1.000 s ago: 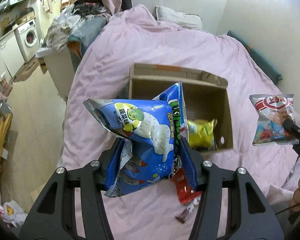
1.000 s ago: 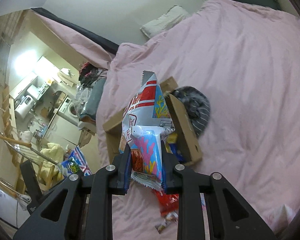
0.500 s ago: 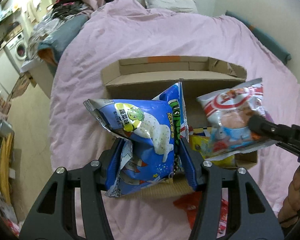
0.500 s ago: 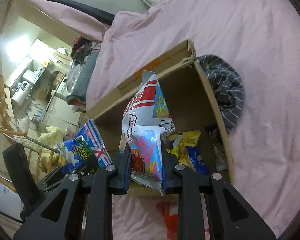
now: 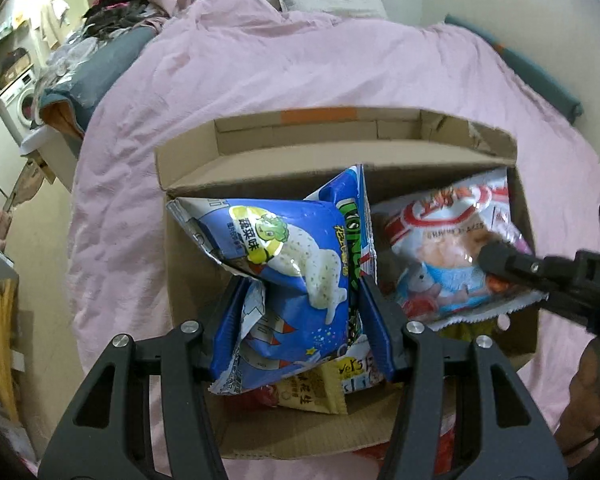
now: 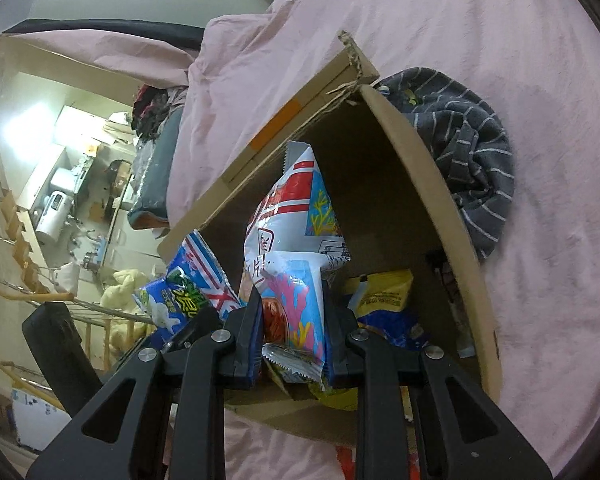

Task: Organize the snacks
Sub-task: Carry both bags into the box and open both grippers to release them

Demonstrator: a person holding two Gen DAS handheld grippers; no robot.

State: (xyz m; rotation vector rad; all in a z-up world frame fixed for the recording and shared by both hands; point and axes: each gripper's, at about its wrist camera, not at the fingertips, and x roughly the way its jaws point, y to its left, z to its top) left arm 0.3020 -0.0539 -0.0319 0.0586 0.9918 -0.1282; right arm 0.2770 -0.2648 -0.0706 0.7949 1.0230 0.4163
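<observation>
Left wrist: pink bedspread (image 5: 260,72), open box (image 5: 380,160) on it. Left gripper (image 5: 300,312) clamped on blue bag (image 5: 292,272), held over box's left half. Right gripper (image 5: 496,258) pinching red-white bag (image 5: 440,240) over right half. Yellow packet (image 5: 308,396) below.

Right wrist: same bed, striped cloth (image 6: 460,136) against box wall (image 6: 440,184). Right gripper (image 6: 292,320) closed on red-white bag (image 6: 296,216); yellow packet (image 6: 384,288) on floor. Risk: bags crowding, one catching the rim and tipping out if released early.

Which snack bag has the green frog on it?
The blue bag in the left gripper has a green character; whether it's a frog is unclear. The right gripper's red-and-white bag has none.
</observation>
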